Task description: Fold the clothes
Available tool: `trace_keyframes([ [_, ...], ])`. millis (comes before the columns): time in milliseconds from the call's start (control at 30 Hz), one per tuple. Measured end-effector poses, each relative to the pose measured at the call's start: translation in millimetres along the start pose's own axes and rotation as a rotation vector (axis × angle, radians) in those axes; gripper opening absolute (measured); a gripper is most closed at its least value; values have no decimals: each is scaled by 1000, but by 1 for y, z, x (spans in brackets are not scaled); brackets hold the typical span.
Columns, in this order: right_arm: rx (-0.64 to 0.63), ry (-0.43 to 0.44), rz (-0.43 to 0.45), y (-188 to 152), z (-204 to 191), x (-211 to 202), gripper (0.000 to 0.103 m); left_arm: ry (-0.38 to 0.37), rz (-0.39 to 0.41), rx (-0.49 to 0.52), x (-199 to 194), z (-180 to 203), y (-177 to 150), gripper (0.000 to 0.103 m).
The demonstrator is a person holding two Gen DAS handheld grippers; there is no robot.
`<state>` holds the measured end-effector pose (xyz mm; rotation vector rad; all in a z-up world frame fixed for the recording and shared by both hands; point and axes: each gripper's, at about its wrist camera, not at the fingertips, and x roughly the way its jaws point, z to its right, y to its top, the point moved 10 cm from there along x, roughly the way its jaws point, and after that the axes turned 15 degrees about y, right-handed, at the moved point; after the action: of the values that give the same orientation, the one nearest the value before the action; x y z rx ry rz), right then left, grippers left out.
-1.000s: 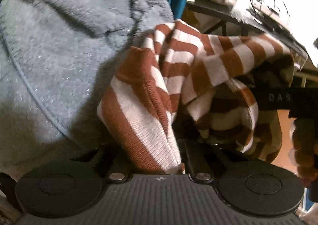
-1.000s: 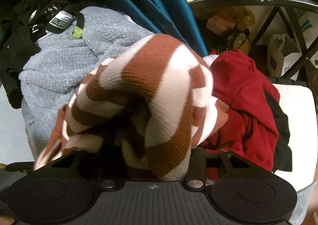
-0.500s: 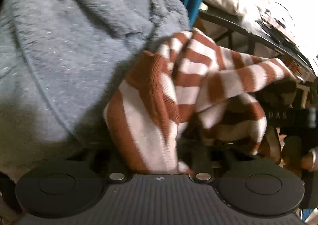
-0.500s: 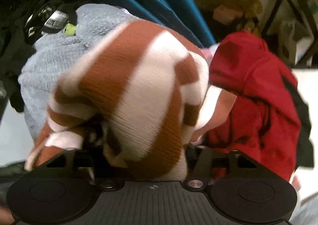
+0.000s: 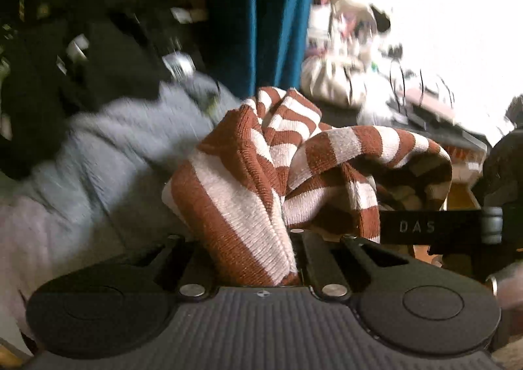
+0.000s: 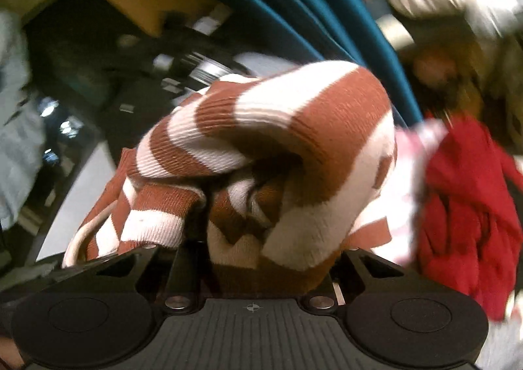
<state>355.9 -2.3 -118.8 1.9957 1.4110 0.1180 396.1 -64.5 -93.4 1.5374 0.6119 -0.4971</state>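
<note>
Grey fleece [image 5: 108,154]: the biggest thing in your left view, a soft grey pile to the left of and behind the striped knit; it looks plush and thick, likely bulky to fold.
Red garment [image 6: 467,206]: crumpled at the right of your right view, just beside the striped knit; leave it for now.
Teal curtain [image 5: 261,17]: hangs at the far side, behind the clothes.
Striped knit [image 5: 248,193]: your task piece, a brown-and-white ribbed knit bunched up and hanging between your two grippers, clear of the pile as far as the views show. It reads as light, soft and stretchy, not slippery; it sags and rolls rather than keeping an edge.
Where to hold: I judge you want a hem or shoulder seam in each gripper, not a wad from the middle, so the cloth falls flat.
Left gripper [image 5: 291,239]: its jaws are closing, pinched nearly together on a thick fold of the striped knit.
Right gripper [image 6: 258,259]: its jaws are closing on a fat bunch of the same knit [image 6: 271,147], which fills the gap between them.
</note>
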Motion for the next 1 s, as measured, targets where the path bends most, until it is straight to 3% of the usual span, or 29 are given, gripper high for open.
trace_keyframes([
  [133, -134, 73, 32, 32, -39, -4, 21, 45, 92, -24, -25, -8, 29, 10],
  [267, -187, 128, 65, 65, -59, -18, 21, 67, 178, -40, -45, 4, 62, 10],
  [433, -244, 150, 75, 80, -71, -46, 21, 70, 228, -72, -68, 22, 64, 10],
  [633, -211, 109, 43, 42, -78, -64, 21, 69, 165, -108, -82, 25, 28, 10],
  [800, -196, 133, -56, -9, -83, -63, 21, 113, 84, -144, -91, 16, -13, 10],
  [1000, -181, 158, -130, -39, -95, -54, 21, 193, 24, -177, -101, 3, -36, 10],
])
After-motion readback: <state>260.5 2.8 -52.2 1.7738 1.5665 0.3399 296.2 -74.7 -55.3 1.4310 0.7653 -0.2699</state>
